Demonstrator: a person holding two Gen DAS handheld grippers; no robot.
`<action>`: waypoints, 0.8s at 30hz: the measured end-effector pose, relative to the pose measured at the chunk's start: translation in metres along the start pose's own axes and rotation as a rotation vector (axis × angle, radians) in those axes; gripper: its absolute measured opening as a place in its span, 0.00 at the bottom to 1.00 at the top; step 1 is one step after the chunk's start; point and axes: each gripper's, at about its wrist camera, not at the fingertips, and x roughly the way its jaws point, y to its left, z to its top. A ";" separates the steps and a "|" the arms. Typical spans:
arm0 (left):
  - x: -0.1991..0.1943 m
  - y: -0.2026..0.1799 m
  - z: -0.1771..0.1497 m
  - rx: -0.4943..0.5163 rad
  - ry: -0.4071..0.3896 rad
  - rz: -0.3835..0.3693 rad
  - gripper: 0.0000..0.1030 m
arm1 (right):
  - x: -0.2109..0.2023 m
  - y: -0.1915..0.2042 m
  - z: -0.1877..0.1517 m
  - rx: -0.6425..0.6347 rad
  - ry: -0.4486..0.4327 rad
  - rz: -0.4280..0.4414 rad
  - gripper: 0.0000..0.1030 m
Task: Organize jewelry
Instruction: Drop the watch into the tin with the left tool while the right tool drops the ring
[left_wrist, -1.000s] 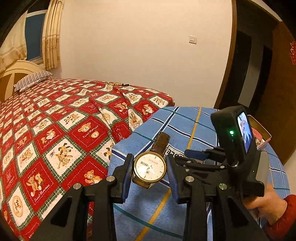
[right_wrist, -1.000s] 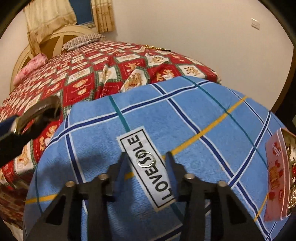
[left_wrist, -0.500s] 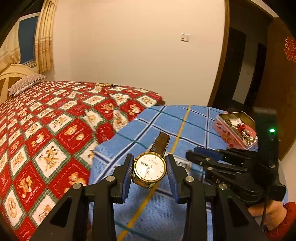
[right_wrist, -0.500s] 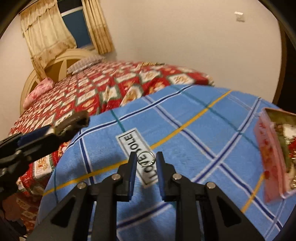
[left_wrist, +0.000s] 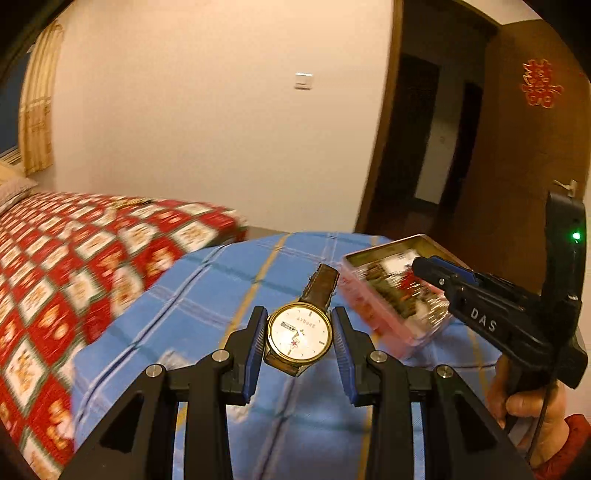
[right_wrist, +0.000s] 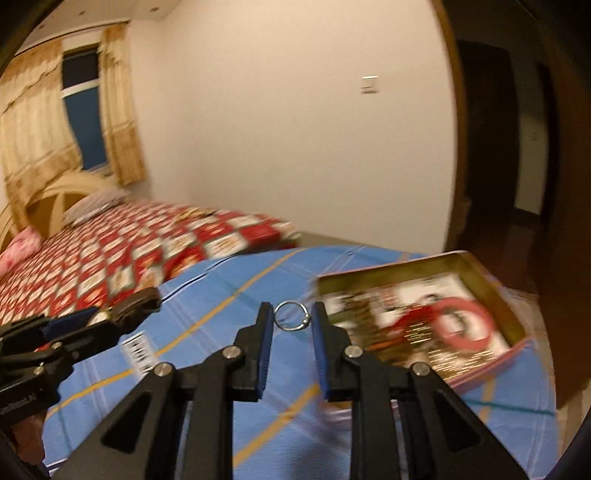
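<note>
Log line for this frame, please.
left gripper: holds watch | right gripper: holds ring | tin: open, ahead-right

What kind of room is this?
Most likely a home bedroom: a bed with a red patterned bedspread, a curtained window, and a blue plaid cloth holding a jewelry tin.
</note>
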 end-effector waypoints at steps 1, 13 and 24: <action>0.005 -0.007 0.003 0.009 -0.005 -0.010 0.35 | -0.002 -0.009 0.002 0.012 -0.008 -0.014 0.24; 0.081 -0.081 0.031 0.078 0.024 -0.055 0.35 | 0.016 -0.093 0.022 0.097 -0.022 -0.167 0.24; 0.136 -0.117 0.035 0.077 0.086 -0.064 0.35 | 0.042 -0.141 0.028 0.134 0.025 -0.194 0.24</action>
